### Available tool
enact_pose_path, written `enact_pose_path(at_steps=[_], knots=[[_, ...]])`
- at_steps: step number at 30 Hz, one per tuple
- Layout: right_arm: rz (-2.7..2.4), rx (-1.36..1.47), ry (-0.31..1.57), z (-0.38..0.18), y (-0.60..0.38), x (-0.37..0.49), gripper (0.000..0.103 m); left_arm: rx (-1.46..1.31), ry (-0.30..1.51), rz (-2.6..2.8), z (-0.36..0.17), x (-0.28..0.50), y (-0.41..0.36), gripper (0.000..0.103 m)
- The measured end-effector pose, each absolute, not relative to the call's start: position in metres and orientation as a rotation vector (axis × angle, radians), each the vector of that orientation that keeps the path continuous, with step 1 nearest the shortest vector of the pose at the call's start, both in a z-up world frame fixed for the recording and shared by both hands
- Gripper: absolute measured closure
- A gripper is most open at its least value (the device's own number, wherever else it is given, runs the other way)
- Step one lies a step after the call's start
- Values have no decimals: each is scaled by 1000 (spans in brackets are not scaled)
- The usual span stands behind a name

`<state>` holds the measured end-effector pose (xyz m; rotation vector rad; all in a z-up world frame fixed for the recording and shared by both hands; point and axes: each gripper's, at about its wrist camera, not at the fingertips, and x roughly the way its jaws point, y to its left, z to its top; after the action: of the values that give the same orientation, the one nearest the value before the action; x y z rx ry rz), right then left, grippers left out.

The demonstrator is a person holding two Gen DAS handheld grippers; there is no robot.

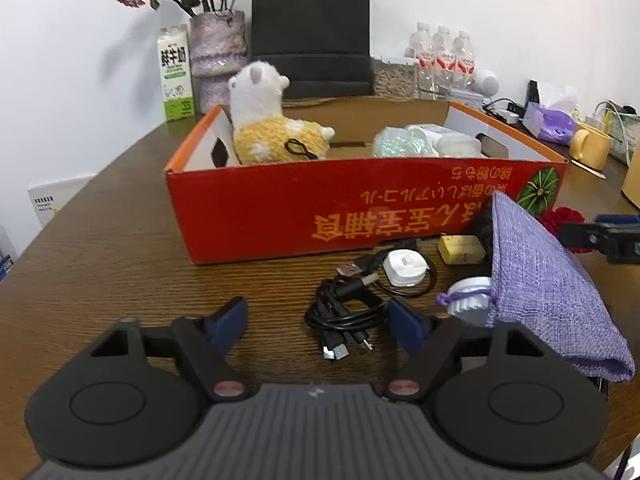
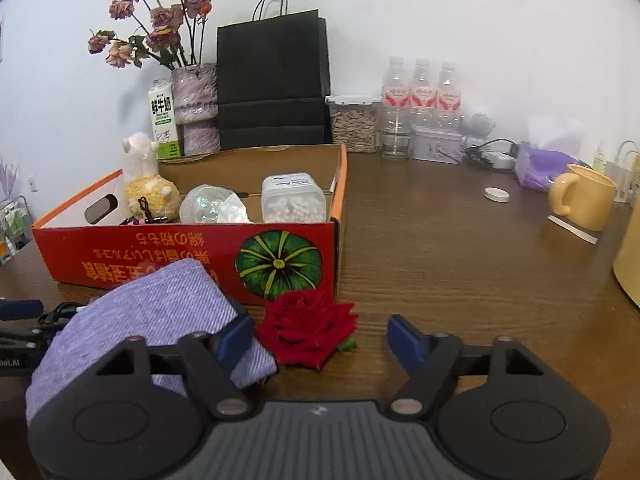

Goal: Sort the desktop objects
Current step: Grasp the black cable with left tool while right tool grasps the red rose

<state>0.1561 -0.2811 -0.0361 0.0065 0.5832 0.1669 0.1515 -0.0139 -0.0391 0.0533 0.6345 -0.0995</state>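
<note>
The red carton (image 1: 320, 208) stands open on the bench, its print upside down. Inside it, a white and yellow plush alpaca (image 1: 272, 120) stands upright in the left corner, a crumpled shiny wrap (image 2: 208, 206) lies in the middle, and a clear box of cotton swabs (image 2: 294, 200) stands by the right wall. In front of the carton lie a coiled black cable (image 1: 344, 308), a white round charger (image 1: 404, 268), a yellow block (image 1: 460, 250), a purple cloth pouch (image 1: 552, 292) – leaning against the carton – and a red rose (image 2: 308, 326), touching the front right corner.
</note>
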Motion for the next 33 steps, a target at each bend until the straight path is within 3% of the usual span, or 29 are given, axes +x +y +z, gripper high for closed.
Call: enact_pose_path(at_steps=[5, 7, 8, 13, 14, 17, 33], knots=[[192, 11, 598, -39, -280, 166, 51, 46, 629, -111, -38, 154, -15, 45], [200, 16, 598, -40, -280, 167, 54, 49, 627, -121, -37, 154, -16, 58], [198, 15, 594, -39, -280, 166, 55, 47, 627, -127, -37, 154, -17, 61], [203, 20, 587, -38, -281, 163, 59, 44, 621, -130, -36, 154, -16, 63], [204, 22, 584, -38, -281, 162, 69, 39, 620, -129, -36, 153, -16, 63], [205, 25, 577, -35, -282, 160, 72, 35, 617, -126, -35, 152, -15, 63], [218, 21, 463, 1, -278, 133, 75, -1, 508, -113, -3, 135, -2, 63]])
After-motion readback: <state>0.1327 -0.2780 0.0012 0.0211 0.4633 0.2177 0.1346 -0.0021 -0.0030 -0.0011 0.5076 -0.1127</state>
